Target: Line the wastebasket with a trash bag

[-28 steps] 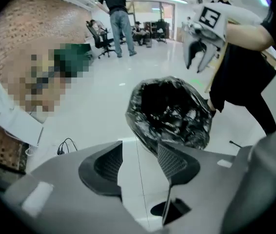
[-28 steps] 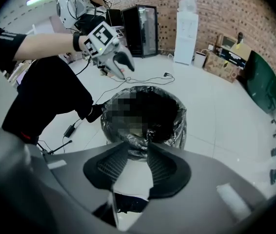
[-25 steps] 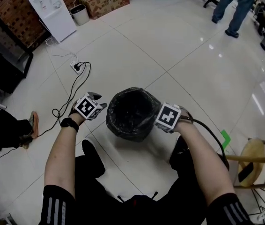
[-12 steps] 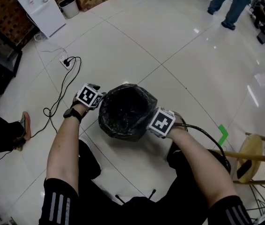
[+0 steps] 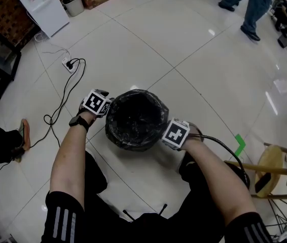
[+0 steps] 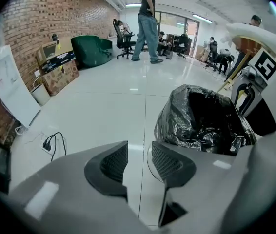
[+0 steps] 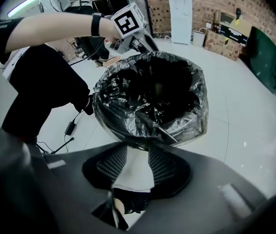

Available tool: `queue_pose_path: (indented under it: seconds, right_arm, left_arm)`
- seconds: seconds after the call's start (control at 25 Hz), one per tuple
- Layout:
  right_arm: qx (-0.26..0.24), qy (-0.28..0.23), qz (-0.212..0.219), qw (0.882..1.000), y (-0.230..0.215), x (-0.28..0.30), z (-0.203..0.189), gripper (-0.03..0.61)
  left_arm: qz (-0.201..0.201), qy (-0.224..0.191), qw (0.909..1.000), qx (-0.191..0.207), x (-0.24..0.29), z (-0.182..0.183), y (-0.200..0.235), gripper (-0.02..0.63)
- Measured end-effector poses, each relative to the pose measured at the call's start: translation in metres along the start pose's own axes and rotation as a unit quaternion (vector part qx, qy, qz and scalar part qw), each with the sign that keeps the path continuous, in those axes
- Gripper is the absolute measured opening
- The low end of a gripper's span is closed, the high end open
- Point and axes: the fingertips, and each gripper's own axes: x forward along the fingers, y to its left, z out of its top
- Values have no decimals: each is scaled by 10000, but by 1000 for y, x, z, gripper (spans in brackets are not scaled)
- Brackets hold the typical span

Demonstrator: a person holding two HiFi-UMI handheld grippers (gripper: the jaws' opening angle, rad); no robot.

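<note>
Beside the basket (image 5: 119,139) in the head view, left gripper (image 5: 108,106) and right gripper (image 5: 164,135) flank its bag (image 5: 136,116), folded over the rim. Left gripper view: jaws partly apart, just closing, empty. Right gripper view: jaws partly apart, empty, near the rim.

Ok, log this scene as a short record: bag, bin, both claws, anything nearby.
Trash bag: black, lining the wastebasket, edge folded over its rim
Position: bin upright on the white tiled floor, between the claws
Left claw: open, empty, jaws have just been closing
Right claw: open, floor visible between its jaws
Nearby: power strip and black cable on the floor
</note>
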Motion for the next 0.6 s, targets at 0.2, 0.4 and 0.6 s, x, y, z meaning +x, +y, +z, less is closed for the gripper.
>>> queue_pose_path:
  seconds: [0.2, 0.4, 0.6]
  right_arm:
    - [-112, 121, -22, 9999, 1, 9, 2, 161]
    - [-306, 428, 15, 9986, 1, 6, 1, 166]
    - [-89, 683, -101, 9976, -15, -10, -13, 164]
  left_arm:
    - [49, 37, 10000, 0, 8, 0, 2, 146]
    - [147, 150, 9997, 106, 14, -8, 6, 147]
    - [299, 96, 9995, 43, -1, -15, 23, 160]
